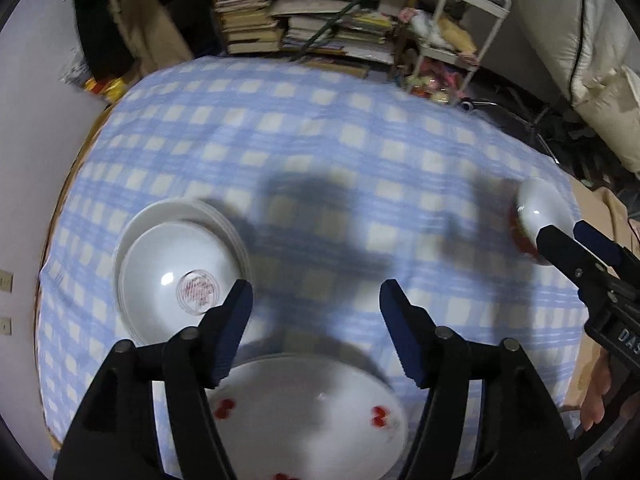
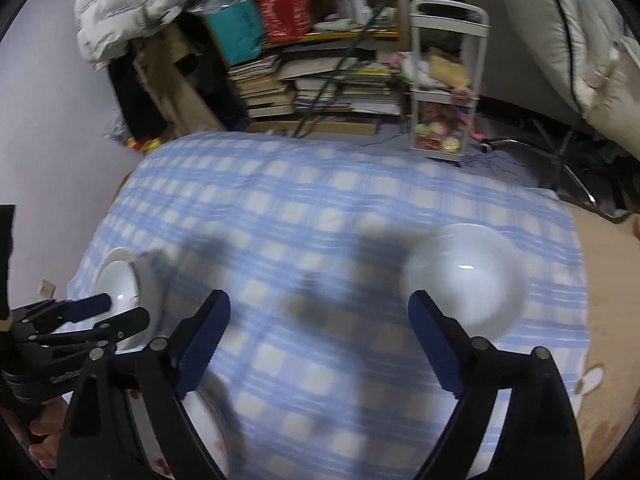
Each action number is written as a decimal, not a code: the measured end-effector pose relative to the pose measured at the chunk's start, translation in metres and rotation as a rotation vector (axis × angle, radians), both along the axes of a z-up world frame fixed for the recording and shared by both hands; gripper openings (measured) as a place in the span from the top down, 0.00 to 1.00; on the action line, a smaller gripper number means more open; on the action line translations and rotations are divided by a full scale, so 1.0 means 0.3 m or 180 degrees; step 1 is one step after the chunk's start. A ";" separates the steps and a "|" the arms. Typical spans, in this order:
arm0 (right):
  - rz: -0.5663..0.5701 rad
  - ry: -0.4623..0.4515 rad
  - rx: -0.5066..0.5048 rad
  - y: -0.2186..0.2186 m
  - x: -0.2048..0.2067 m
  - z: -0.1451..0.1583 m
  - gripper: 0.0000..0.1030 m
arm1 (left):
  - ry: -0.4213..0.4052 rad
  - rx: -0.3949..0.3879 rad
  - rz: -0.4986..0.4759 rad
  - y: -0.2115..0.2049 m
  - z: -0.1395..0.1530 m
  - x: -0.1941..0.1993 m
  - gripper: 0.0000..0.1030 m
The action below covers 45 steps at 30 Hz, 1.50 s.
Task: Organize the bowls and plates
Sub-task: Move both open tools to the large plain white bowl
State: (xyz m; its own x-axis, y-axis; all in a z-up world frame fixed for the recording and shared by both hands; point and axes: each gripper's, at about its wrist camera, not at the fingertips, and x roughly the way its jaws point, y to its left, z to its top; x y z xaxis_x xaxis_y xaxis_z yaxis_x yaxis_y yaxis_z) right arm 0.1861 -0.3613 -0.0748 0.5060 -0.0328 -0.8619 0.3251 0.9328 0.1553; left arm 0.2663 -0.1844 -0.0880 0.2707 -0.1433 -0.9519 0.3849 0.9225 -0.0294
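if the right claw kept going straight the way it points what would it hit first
Most likely bare tablecloth. The right claw is open and empty, and only checked cloth shows between its fingers. The white bowl sits off to the right of that line, though depth is hard to judge.

Right gripper (image 2: 320,334) gapes — white bowl (image 2: 466,280) beyond.

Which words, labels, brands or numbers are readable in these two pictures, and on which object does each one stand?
"DAS": white letters on the body of the right hand-held gripper, cut off by the picture's edge in the left wrist view.
Red round mark in the middle of the plate: too blurred to read.
Red bag on the shelf: pale markings, blurred, not readable.
Spines of the stacked books: too small and blurred to read.
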 end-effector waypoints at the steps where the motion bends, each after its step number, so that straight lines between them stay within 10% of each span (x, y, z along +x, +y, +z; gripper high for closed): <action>1: -0.0028 0.0013 -0.0011 -0.026 -0.009 -0.003 0.07 | -0.0013 0.0001 -0.0035 -0.026 -0.001 0.000 0.36; 25: -0.0675 0.0225 0.0150 -0.480 -0.108 -0.174 0.08 | 0.0291 -0.0449 -0.0453 -0.548 -0.134 0.030 0.30; 30: -0.0730 0.0305 0.0367 -0.523 -0.117 -0.232 0.26 | 0.0285 -0.0403 -0.0574 -0.616 -0.159 0.012 0.33; 33: -0.0677 0.0358 0.0480 -0.525 -0.115 -0.257 0.53 | 0.0490 -0.0343 -0.0670 -0.648 -0.189 0.006 0.70; 36: -0.0502 0.0489 0.0556 -0.497 -0.094 -0.280 0.84 | 0.0736 -0.0507 -0.0640 -0.655 -0.212 0.005 0.85; 45: -0.0411 0.0704 0.0380 -0.429 -0.097 -0.257 0.88 | 0.0499 -0.0242 -0.0820 -0.673 -0.154 -0.070 0.91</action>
State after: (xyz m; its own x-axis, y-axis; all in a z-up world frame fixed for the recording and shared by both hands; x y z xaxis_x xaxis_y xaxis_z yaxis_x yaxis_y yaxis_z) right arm 0.1570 -0.4901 -0.1518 0.3034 0.0237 -0.9526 0.4783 0.8608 0.1738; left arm 0.2454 -0.3862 -0.1341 0.0669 -0.2604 -0.9632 0.5912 0.7880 -0.1720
